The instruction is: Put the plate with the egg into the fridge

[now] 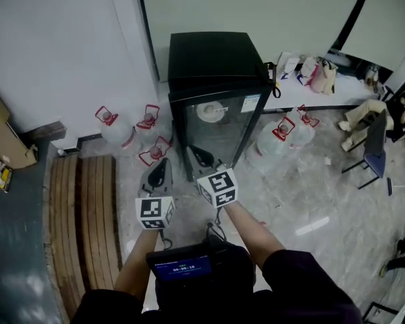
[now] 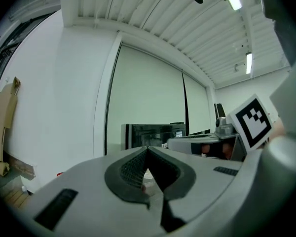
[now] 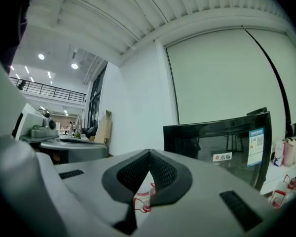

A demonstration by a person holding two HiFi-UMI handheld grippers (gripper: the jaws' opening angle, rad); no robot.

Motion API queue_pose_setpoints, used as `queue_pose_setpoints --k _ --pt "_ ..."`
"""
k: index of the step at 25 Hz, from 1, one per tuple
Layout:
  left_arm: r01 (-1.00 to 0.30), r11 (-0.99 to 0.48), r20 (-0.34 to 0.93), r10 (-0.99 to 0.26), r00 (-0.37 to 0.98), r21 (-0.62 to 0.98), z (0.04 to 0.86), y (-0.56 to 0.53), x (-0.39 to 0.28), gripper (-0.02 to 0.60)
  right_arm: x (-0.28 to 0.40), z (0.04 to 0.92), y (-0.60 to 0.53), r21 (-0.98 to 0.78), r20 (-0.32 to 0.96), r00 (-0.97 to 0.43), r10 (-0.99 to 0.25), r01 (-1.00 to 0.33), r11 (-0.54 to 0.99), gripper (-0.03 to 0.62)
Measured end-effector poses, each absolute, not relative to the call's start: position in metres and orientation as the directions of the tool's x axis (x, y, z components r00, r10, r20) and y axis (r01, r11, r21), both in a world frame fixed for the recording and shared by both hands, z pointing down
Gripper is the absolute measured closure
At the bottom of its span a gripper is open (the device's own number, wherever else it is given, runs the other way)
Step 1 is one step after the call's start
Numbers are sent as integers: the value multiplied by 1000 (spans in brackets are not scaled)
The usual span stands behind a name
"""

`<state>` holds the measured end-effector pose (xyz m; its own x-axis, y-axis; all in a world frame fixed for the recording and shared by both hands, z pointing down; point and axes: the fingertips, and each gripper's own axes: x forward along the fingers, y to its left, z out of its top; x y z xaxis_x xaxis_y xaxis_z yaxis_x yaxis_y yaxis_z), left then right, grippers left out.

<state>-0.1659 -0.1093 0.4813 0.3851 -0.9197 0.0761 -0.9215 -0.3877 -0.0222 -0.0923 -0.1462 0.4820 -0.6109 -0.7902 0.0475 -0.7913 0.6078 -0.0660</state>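
Observation:
A small black fridge (image 1: 212, 63) stands on the floor with its glass door (image 1: 216, 137) closed. Through the glass a white plate (image 1: 209, 111) shows on the upper shelf with something pale at its centre. My left gripper (image 1: 165, 162) and right gripper (image 1: 197, 154) hover side by side just in front of the door, both shut and holding nothing. In the left gripper view the left gripper (image 2: 147, 149) has its tips together, with the fridge (image 2: 153, 132) ahead. In the right gripper view the right gripper (image 3: 149, 154) is likewise closed, and the fridge (image 3: 222, 142) stands to its right.
Several water jugs with red handles (image 1: 113, 125) (image 1: 283, 135) stand on the floor on both sides of the fridge. A slatted wooden bench (image 1: 88, 221) lies at the left. At the right are a chair (image 1: 374, 150) and a seated person (image 1: 368, 113). Bags (image 1: 317, 73) sit on a white ledge.

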Motion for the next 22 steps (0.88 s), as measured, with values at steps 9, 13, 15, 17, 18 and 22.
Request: queue_pose_setpoints --k 9,13,15,17,18,22 --pt "-932 -359 65 -933 355 -58 470 -155 -135 572 -77 482 -168 -39 29 -658 -753 -753 657 586" --pt "-934 -350 73 -936 346 -65 472 -165 -127 572 -73 479 -176 -39 12 -669 -743 -743 668 586" --pt "-934 -351 77 -935 345 -70 473 -169 -125 572 -74 479 -178 -50 10 -677 -736 -735 676 586" --pt "-934 -349 80 -936 343 -74 475 -172 -125 572 -73 480 -181 -47 8 -677 -736 -736 676 586" --pt "-934 -348 81 -936 342 -75 475 -173 -125 572 -72 480 -182 -44 6 -675 -738 -737 674 586" --pt "-932 -353 88 -934 346 -84 476 -177 -125 572 -71 480 -188 -42 4 -669 -743 -743 668 586"
